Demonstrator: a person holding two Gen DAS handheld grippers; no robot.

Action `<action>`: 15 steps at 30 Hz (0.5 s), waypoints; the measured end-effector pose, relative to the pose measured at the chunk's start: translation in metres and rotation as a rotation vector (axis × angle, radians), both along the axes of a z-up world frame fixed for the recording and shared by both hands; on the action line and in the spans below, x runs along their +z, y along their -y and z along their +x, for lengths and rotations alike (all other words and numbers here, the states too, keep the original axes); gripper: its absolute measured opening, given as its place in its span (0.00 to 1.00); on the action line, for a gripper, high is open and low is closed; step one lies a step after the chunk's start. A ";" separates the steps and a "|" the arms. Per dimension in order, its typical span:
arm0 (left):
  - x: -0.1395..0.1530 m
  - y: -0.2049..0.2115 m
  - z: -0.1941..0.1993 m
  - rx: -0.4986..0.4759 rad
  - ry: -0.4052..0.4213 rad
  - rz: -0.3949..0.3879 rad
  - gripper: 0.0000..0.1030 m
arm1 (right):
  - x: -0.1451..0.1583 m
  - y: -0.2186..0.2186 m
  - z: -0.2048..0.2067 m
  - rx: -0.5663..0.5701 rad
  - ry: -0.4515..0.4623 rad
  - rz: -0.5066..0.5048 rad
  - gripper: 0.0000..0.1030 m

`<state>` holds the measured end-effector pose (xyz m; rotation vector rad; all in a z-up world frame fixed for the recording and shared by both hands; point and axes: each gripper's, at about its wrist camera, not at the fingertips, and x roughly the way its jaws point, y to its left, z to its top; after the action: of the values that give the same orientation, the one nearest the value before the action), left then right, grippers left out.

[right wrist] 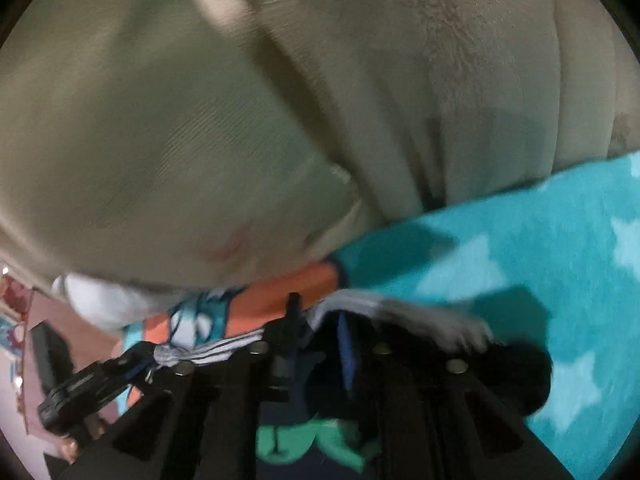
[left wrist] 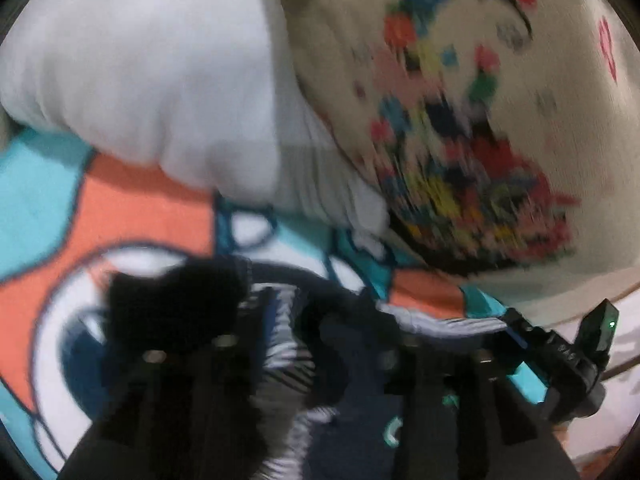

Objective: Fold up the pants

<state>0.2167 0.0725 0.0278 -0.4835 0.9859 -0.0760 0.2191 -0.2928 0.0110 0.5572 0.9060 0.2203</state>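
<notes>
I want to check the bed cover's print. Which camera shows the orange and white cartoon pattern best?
The left wrist view: the cartoon blanket fills its lower left, orange patch and white outlined shapes readable despite blur. The right wrist view shows mostly its turquoise starred part and only a thin orange strip.

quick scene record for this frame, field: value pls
garment: navy pants with striped waistband
surface: teal and orange cartoon blanket
left tool: shut on waistband
right tool: shut on waistband
background: white pillow, cream patterned cushion
image quality: motion blur in both views
</notes>
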 end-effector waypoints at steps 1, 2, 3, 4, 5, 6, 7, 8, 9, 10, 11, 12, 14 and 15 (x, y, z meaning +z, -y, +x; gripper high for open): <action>0.005 -0.006 0.001 0.010 0.020 0.012 0.52 | 0.000 0.004 0.004 -0.017 0.004 0.009 0.54; 0.007 -0.009 0.001 0.013 0.025 0.013 0.53 | 0.000 0.009 0.007 -0.036 0.009 0.012 0.56; 0.010 -0.013 0.001 0.015 0.027 0.006 0.54 | 0.000 0.013 0.009 -0.049 0.011 0.009 0.56; 0.013 -0.020 0.001 0.019 0.029 -0.010 0.55 | 0.001 0.018 0.010 -0.066 0.013 0.004 0.56; 0.017 -0.024 0.001 0.026 0.031 -0.018 0.55 | 0.002 0.023 0.009 -0.082 0.014 0.000 0.56; 0.021 -0.029 -0.002 0.033 0.035 -0.024 0.57 | 0.004 0.031 0.004 -0.100 0.020 0.006 0.56; 0.025 -0.035 -0.008 0.040 0.042 -0.030 0.59 | 0.005 0.036 -0.001 -0.104 0.022 0.021 0.56; 0.029 -0.039 -0.015 0.046 0.045 -0.033 0.66 | 0.006 0.041 -0.008 -0.103 0.023 0.036 0.57; 0.031 -0.043 -0.023 0.053 0.047 -0.036 0.71 | 0.007 0.047 -0.020 -0.101 0.025 0.043 0.57; 0.034 -0.046 -0.034 0.059 0.050 -0.038 0.72 | 0.008 0.051 -0.030 -0.102 0.027 0.036 0.58; 0.035 -0.050 -0.044 0.059 0.052 -0.033 0.73 | 0.008 0.054 -0.040 -0.100 0.031 0.025 0.59; 0.035 -0.052 -0.055 0.056 0.050 -0.016 0.74 | 0.007 0.058 -0.057 -0.094 0.034 0.007 0.59; 0.031 -0.058 -0.075 0.061 0.039 0.029 0.77 | 0.003 0.067 -0.082 -0.087 0.025 -0.007 0.61; 0.027 -0.061 -0.085 0.068 0.033 0.051 0.77 | -0.001 0.072 -0.095 -0.084 0.022 -0.004 0.61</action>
<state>0.1320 0.1337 0.0552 -0.4669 0.9367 0.0021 0.1239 -0.3646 0.0100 0.5872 0.8599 0.1482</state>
